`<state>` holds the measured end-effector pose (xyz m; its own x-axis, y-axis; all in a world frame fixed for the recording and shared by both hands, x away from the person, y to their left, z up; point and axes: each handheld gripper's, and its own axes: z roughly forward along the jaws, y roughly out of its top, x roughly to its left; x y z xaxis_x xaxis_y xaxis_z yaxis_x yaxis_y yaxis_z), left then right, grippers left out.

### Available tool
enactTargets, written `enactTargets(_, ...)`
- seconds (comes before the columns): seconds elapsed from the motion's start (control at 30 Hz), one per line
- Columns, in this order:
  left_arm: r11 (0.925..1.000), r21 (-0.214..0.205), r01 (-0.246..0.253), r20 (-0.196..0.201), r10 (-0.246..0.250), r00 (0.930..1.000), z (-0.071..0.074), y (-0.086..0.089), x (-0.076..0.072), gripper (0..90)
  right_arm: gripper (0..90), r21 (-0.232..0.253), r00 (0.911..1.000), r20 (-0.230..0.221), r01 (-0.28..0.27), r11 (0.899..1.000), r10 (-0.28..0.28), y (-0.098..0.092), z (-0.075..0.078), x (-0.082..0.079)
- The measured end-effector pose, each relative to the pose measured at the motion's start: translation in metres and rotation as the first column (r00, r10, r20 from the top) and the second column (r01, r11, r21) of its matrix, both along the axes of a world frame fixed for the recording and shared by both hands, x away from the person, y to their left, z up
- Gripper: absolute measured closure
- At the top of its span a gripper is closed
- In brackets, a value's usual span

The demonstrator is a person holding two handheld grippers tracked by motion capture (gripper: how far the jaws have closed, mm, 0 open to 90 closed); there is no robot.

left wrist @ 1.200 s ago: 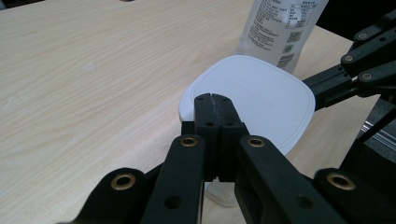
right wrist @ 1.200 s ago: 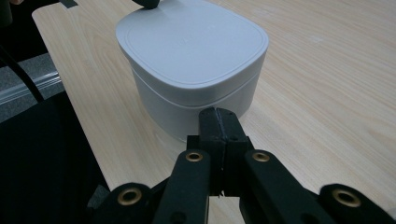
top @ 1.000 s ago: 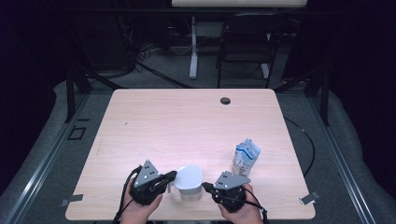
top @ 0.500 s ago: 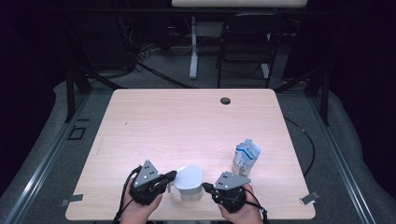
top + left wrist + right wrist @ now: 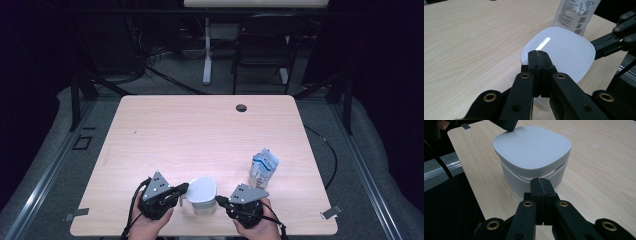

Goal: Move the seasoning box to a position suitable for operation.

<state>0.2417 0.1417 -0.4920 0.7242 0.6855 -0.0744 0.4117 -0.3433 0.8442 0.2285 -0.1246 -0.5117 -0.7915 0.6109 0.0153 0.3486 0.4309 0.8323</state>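
— What were the two hands doing down at the near edge of the pale wooden tabletop [image 5: 200, 130]?

— Each hand held a black tool. The left tool [image 5: 183, 189] came in from one side of a white square plastic box with rounded corners and a lid [image 5: 202, 192]. The right tool [image 5: 220, 200] came in from the other side. The box sat between them, close to the person.

— Were the tools grabbing it?

— No. In the left gripper view, the left tool [image 5: 538, 53] had its jaws pressed flat together with nothing between them. Its tip rested right at the rim of the lid. The right tool [image 5: 540, 180] was pressed together too, and it pointed at the side of the box, just under the lid. I could not tell if it touched.

— Why hold them like that?

— I think they were lined up one on each side so the box could be steadied or the lid lifted. That was only my guess.

— What was in the box?

— I could not see. The lid covered it. There was a thin dark gap under the lid on the side by the right tool, but nothing showed through.

— Anything else on the tabletop?

— A white and blue soft packet with small print [image 5: 263, 167] stood upright, off to the right, a bit farther back, apart from the box. It looked closed at the top, so what was inside stayed hidden.
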Motion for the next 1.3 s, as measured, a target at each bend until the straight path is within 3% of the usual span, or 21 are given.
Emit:
enactTargets(0.53, 0.9998, -0.004, -0.018, 0.003, 0.018, 0.9998, -0.002, 0.005, -0.001, 90.0, 90.0, 0.018, 1.0000, -0.001, -0.009, 1.000, 0.009, 0.001, 0.002, 0.000)
enactTargets(0.77, 0.9996, 0.018, -0.023, -0.016, 0.023, 0.9996, -0.007, 0.008, -0.002, 90.0, 90.0, 0.023, 1.0000, -0.001, -0.005, 1.000, 0.005, 0.001, 0.003, 0.001)
enactTargets(0.97, 0.9993, 0.017, -0.032, -0.005, 0.032, 0.9995, -0.006, 0.014, -0.006, 89.2, 90.0, 0.026, 1.0000, 0.003, -0.009, 1.000, 0.009, 0.001, 0.004, 0.002)
enactTargets(1.3, 0.9981, 0.014, -0.060, -0.022, 0.060, 0.9980, -0.009, 0.027, -0.011, 85.2, 90.0, 0.039, 0.9999, 0.011, -0.001, 0.999, 0.000, 0.003, 0.007, 0.004)
